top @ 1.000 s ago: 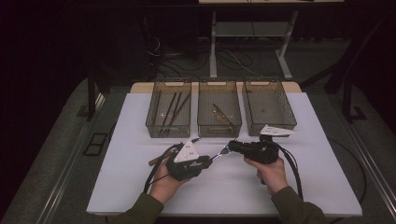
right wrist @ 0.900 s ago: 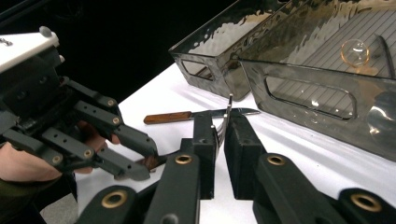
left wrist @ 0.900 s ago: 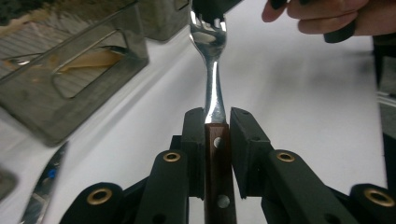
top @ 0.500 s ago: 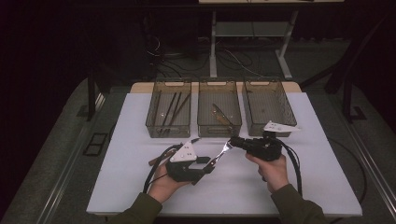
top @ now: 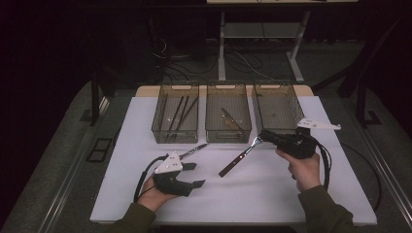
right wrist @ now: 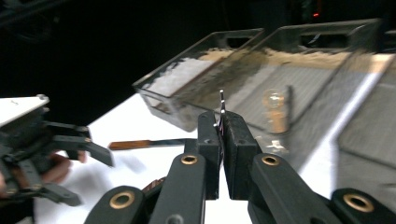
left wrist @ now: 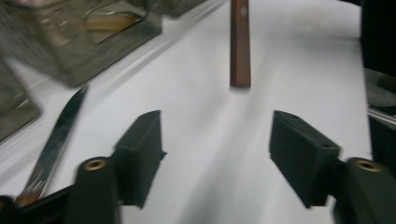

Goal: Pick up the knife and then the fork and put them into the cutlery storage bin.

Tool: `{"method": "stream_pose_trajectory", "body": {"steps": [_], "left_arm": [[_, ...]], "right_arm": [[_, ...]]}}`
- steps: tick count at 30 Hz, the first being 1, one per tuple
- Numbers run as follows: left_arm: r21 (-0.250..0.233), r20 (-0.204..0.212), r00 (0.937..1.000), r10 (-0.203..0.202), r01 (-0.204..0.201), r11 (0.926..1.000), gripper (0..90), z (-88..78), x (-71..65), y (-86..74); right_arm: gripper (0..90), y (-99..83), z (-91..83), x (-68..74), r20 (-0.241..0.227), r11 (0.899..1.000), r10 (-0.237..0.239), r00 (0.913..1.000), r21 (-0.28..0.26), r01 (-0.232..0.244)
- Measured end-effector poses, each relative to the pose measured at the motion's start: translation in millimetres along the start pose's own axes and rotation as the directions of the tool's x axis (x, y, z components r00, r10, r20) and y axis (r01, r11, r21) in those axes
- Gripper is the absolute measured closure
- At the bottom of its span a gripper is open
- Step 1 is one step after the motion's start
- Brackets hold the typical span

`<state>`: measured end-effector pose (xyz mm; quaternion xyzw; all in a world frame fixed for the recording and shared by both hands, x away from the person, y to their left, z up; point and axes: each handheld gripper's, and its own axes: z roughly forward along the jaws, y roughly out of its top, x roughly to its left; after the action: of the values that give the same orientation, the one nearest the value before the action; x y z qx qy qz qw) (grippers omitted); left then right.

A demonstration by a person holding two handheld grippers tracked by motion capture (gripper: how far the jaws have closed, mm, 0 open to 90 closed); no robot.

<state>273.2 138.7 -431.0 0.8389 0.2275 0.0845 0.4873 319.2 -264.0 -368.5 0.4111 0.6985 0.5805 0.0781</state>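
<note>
From the high view: pinching the fork (top: 239,158) at its tined end between the tightly closed jaws of the right gripper (top: 265,136), right of the table's (top: 272,204) middle, with the brown handle slanting down to the near left, clear of the white surface. Gripping that tool in the right hand (top: 305,170), forearm coming in from the near right, jaws pointing left. Resting the left gripper (top: 194,174) near the left, cradled in the left hand (top: 154,195), its jaws spread, having just been opening, with nothing between them, well apart from the fork's handle end. Lying just beyond it, a knife (top: 193,149), blade pointing toward the three clear bins (top: 228,133) along the far edge. From the left gripper view: standing wide over bare white table, the left gripper (left wrist: 217,135) pointing toward the fork's brown handle (left wrist: 240,46), hanging farther off between the two black pads (left wrist: 140,154) and touching neither; lying at the left, the knife's (left wrist: 60,135) shiny blade. From the right gripper view: pressing together on the fork's (right wrist: 221,105) metal end, the right gripper (right wrist: 222,128), with thin tines poking up just past the pads; showing at the left, the left gripper (right wrist: 91,144) with open jaws, and the knife (right wrist: 140,144) on the table beyond.
</note>
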Motion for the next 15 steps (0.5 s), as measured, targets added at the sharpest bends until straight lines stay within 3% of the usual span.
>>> {"method": "stream_pose_trajectory", "body": {"steps": [3,6,13,15], "left_arm": [[-0.004,-0.018,0.9993,-0.034,0.034,0.9994,23.2,-4.7,6.2,-5.4],[-0.017,-0.033,0.9975,-0.063,0.062,0.9979,15.6,-9.0,8.6,-8.0],[0.006,-0.051,0.9946,-0.09,0.09,0.9959,0.7,-8.2,10.9,-12.7],[0.019,-0.049,0.9952,-0.085,0.086,0.9961,0.0,-6.9,9.8,-13.6]], "right_arm": [[86.1,8.9,-7.7,-7.4,0.053,1.0,-0.028,0.9982,0.001,0.028],[86.1,18.4,-15.7,-18.1,0.07,1.0,-0.026,0.9972,-0.011,0.027],[86.1,42.5,-35.4,-40.0,0.156,0.999,-0.018,0.9877,-0.038,0.024],[86.1,49.8,-40.4,-47.0,0.182,0.998,-0.009,0.9833,-0.056,0.019]]}}
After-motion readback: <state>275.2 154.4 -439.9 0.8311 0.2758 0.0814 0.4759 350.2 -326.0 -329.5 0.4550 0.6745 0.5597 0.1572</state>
